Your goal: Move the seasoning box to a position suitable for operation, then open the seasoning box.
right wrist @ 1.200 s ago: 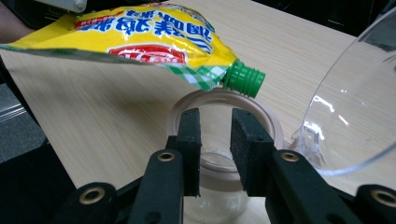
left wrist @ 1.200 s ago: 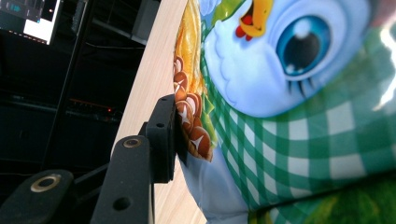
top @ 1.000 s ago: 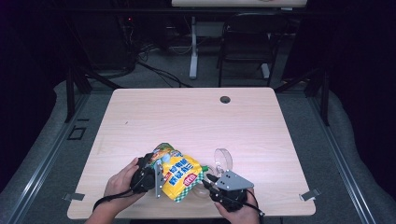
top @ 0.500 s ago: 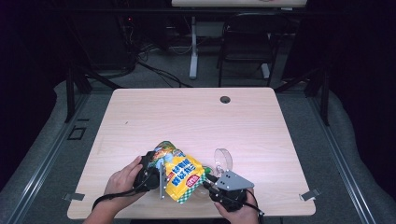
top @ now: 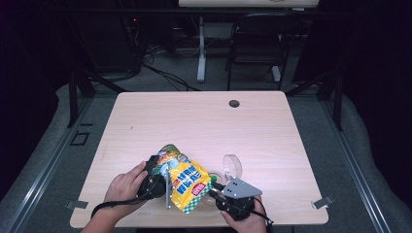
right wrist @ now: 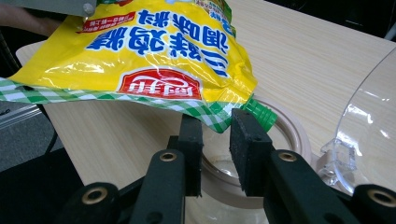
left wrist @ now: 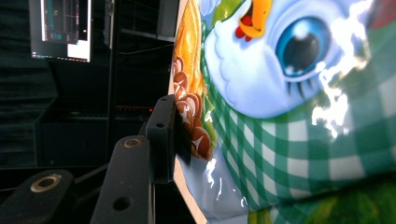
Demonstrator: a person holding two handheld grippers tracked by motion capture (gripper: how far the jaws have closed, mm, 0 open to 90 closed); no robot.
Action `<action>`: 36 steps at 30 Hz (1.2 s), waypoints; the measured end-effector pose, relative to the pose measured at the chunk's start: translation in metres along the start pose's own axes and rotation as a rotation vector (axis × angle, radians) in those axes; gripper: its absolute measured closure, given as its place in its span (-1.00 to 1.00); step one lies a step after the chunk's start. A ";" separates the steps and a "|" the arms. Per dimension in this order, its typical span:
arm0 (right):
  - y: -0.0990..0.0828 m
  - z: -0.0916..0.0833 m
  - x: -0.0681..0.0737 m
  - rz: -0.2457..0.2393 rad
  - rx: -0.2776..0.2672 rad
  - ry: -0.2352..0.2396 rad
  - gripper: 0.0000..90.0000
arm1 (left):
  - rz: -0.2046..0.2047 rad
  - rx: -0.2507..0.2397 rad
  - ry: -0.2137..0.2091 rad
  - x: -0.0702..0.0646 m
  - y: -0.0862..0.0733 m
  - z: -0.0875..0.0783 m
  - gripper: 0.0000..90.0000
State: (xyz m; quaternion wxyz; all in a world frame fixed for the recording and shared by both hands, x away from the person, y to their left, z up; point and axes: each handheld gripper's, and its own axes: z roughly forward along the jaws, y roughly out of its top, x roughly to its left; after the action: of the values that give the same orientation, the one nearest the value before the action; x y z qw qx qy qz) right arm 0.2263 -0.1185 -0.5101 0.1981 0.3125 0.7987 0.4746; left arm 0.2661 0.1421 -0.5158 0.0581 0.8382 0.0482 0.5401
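High view: left tongs (top: 163,180) clamp the seasoning pouch (top: 187,177) by its side, tilted over the worktop (top: 204,121). Right tongs (right wrist: 215,135) sit part open, pinching the pouch's checked corner just beside the green spout cap (right wrist: 259,113), above the clear jar (right wrist: 280,140) with its lid flipped back. Cap looks still on; uncapping and pouring remain.

There was one yellow seasoning pouch (top: 187,180) with one green spout cap (right wrist: 259,114). One clear jar (right wrist: 261,154) stood on the one table (top: 204,121), with one clear lid (top: 232,165) beside it. Two tools worked there, left tool (top: 163,182) and right tool (top: 216,190).
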 end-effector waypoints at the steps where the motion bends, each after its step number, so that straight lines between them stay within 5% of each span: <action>1: 0.000 0.000 0.000 0.000 0.000 0.000 0.65 | 0.000 0.000 0.000 0.000 0.000 0.000 0.27; 20: -0.002 0.004 0.000 0.024 0.012 0.027 0.65 | 0.080 0.034 0.069 0.001 0.001 -0.008 0.27; 36: -0.003 0.005 -0.001 0.035 0.008 0.033 0.64 | 0.108 0.040 0.082 0.003 0.004 -0.010 0.27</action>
State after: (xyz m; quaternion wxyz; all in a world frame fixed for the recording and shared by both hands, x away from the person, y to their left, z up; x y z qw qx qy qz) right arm 0.2290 -0.1168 -0.5153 0.1753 0.3194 0.7980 0.4800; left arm 0.2584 0.1395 -0.5082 0.0103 0.8178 0.0158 0.5752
